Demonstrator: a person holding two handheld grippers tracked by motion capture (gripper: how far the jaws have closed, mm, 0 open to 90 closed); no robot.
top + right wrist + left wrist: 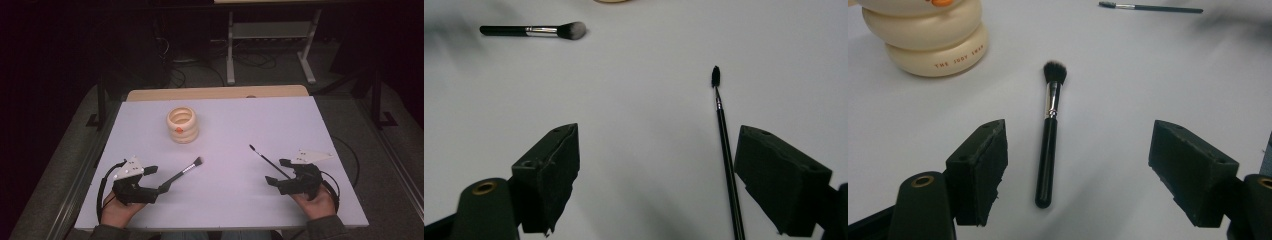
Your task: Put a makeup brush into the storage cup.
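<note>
A short black-handled powder brush with a silver ferrule point(1050, 135) lies between the spread jaws of the left hand-held gripper point(1078, 165), untouched. A thin black liner brush point(725, 150) lies inside the spread right hand-held gripper point(656, 175), near one jaw. Beyond them, a cream ringed ceramic holder point(182, 124) stands on the white bench point(280, 120); the room behind is dark.

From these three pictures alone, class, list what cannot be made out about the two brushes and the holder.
- Thin brush: its handle end is cut off by the bottom edge of the right gripper view.
- Cream ringed holder: its top is cut off by the left gripper view's upper edge; the high view does not reveal its contents.
- Powder brush: its handle end is hidden behind the left gripper in the high view.
</note>
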